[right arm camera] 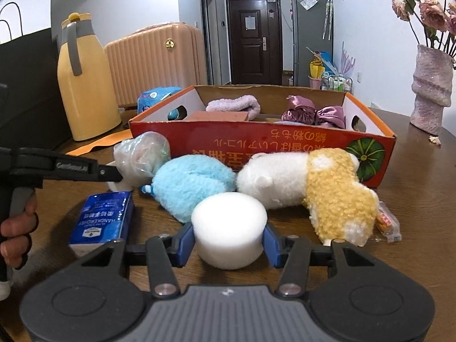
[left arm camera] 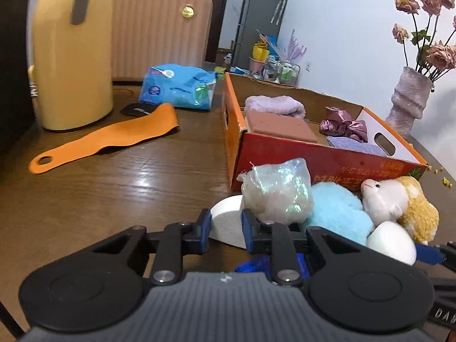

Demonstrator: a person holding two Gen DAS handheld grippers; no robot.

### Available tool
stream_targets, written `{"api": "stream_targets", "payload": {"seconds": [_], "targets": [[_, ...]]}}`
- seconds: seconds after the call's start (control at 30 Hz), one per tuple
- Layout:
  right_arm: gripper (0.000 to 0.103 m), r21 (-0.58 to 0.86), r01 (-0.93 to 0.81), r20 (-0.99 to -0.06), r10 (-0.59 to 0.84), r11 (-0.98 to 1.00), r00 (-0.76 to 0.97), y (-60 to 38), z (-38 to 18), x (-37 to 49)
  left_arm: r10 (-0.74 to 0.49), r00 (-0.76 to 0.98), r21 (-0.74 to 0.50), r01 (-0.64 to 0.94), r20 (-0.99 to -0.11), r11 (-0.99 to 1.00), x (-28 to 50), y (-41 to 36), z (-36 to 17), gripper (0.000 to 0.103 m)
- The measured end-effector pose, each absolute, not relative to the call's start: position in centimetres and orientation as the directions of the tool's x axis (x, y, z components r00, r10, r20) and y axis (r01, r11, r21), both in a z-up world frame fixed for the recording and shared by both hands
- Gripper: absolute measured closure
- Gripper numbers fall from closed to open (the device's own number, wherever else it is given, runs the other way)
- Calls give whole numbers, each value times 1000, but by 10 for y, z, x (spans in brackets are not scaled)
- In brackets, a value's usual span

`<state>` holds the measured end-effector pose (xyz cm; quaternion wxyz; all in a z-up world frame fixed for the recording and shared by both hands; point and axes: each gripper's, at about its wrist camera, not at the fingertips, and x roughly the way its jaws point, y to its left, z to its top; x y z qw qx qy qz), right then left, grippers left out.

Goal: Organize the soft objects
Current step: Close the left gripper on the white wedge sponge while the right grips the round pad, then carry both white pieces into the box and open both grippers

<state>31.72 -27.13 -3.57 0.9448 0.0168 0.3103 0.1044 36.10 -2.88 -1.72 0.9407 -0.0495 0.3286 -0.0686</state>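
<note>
Dark wooden worktop (right arm camera: 413, 199) before an orange cardboard box (right arm camera: 285, 145), right gripper (right arm camera: 228, 240) jaws clamping a white foam cylinder (right arm camera: 228, 228), left gripper (left arm camera: 226, 229) jaws around another white foam piece (left arm camera: 226, 223), grip unclear, plush toys just beside.

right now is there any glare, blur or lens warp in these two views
Left wrist view: a white glare streak on the wooden table; the yellow jug and the orange strap look smeared; edges bend and the corners go dark. Right wrist view: sharper overall, with a bright blown-out patch on the far wall; the red box bows from fisheye warp.
</note>
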Motion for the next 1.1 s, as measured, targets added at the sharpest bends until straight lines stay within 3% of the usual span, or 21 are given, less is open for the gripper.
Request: {"api": "stream_targets", "payload": {"seconds": [0.3,0.53,0.73,0.97,1.0,1.1], "targets": [[53,109,-171,-530,203,979,823,-287,-14,280,-137,814,-142,67,-564,988,299,-19,16,79],[53,129,-220,-460,255,967,850,-295,29,308,-240,847,-163,183,-475,969,332,-56,70,78],[52,149,-243,-480,285,958,830,-287,53,392,-239,784,-180,165,-573,970,421,-81,66,77],[51,185,-215,-568,283,959,773,-267,25,470,-189,716,-193,78,-672,978,474,-76,33,75],[51,197,-212,-578,289,957,763,-266,20,475,-195,714,-199,80,-673,977,476,-73,31,73],[47,228,-225,-608,319,947,727,-265,8,485,-220,716,-206,108,-663,973,477,-69,30,54]]}}
